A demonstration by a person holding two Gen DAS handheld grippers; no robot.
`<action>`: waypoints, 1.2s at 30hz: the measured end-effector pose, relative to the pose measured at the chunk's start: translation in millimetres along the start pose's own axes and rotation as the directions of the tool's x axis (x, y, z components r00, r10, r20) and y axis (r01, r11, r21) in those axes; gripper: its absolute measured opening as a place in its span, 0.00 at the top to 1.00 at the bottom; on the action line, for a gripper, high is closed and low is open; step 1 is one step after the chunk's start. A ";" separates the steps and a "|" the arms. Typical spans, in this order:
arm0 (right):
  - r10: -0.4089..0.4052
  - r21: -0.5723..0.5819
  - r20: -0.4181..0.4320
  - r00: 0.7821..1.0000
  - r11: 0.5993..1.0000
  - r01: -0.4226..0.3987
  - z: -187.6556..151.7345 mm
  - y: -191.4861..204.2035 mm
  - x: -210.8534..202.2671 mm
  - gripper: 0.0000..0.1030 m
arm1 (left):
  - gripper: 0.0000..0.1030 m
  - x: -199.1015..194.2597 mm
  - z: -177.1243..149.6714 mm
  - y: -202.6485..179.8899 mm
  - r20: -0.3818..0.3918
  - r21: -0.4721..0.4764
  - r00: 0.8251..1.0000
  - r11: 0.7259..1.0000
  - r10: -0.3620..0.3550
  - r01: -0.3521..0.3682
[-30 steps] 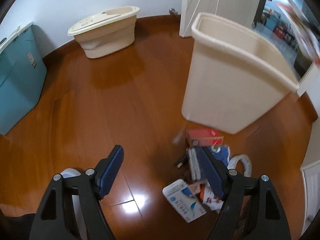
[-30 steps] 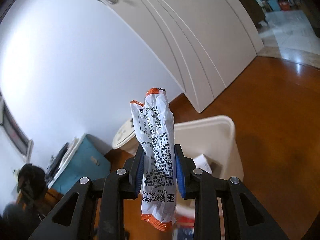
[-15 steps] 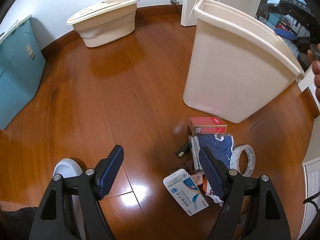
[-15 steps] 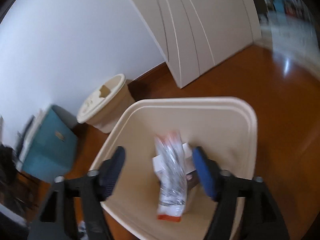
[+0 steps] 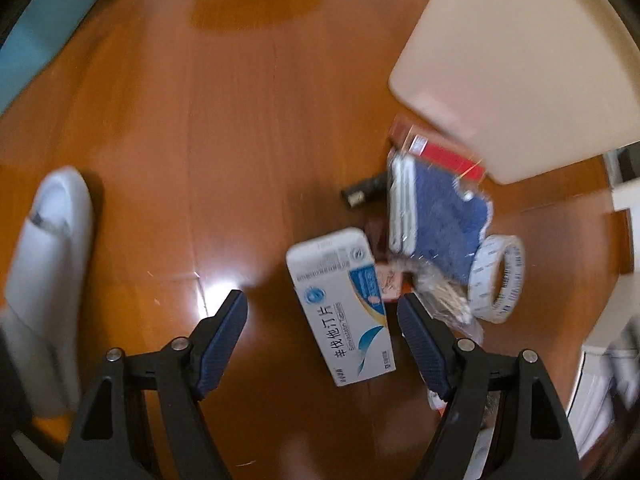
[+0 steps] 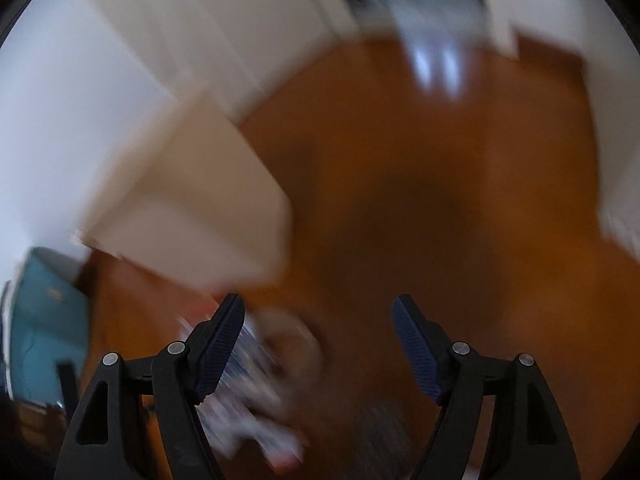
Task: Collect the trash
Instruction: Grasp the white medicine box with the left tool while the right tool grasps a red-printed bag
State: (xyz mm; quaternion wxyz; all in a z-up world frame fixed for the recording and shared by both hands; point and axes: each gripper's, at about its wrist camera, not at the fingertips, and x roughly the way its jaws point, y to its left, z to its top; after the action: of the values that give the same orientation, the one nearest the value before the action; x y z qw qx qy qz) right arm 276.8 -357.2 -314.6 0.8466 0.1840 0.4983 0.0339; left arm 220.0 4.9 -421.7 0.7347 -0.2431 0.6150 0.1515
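My left gripper (image 5: 322, 308) hangs open over a pile of trash on the wood floor. A white and blue medicine box (image 5: 340, 304) lies between its fingers, untouched. Beyond it are a blue cloth pack (image 5: 436, 216), a tape roll (image 5: 500, 276), a red box (image 5: 440, 152) and a small black piece (image 5: 360, 194). The beige bin (image 5: 516, 64) stands at the upper right. My right gripper (image 6: 318, 312) is open and holds nothing. Its view is blurred, with the beige bin (image 6: 200, 208) to the left and blurred trash (image 6: 256, 380) near the left finger.
A white slipper (image 5: 48, 264) lies at the left on the floor. A teal storage box (image 5: 44, 28) stands at the upper left, and the teal box (image 6: 44, 328) shows again at the left edge of the right wrist view. White doors (image 6: 224, 20) close off the back.
My right gripper opened and the orange-edged wrapper dropped into the bin; it then swung down toward the floor. My left gripper sank toward the trash pile, and the medicine box now lies between its fingers.
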 end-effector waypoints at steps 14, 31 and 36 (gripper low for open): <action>0.046 -0.025 -0.164 0.985 0.998 -0.051 -56.0 9.5 39.0 0.24 | 0.25 39.7 -0.8 -14.5 -0.004 -0.023 1.000 1.000 0.004 -0.004; 0.118 -0.490 -0.359 0.926 0.821 -0.294 -121.4 101.3 58.5 0.24 | 0.52 -31.3 -8.1 11.1 0.070 0.078 0.997 0.997 -0.032 0.026; 0.087 -0.609 -0.387 0.918 0.723 -0.325 -137.0 121.1 82.7 0.28 | 0.52 -54.9 -23.2 35.3 0.066 0.044 0.997 0.998 -0.040 0.037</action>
State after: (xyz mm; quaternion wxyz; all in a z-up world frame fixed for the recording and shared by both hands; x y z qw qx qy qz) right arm 216.1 -186.6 -401.3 0.7505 -0.0816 0.5644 0.3339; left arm 171.5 26.0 -377.0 0.7628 -0.2340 0.5881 0.1320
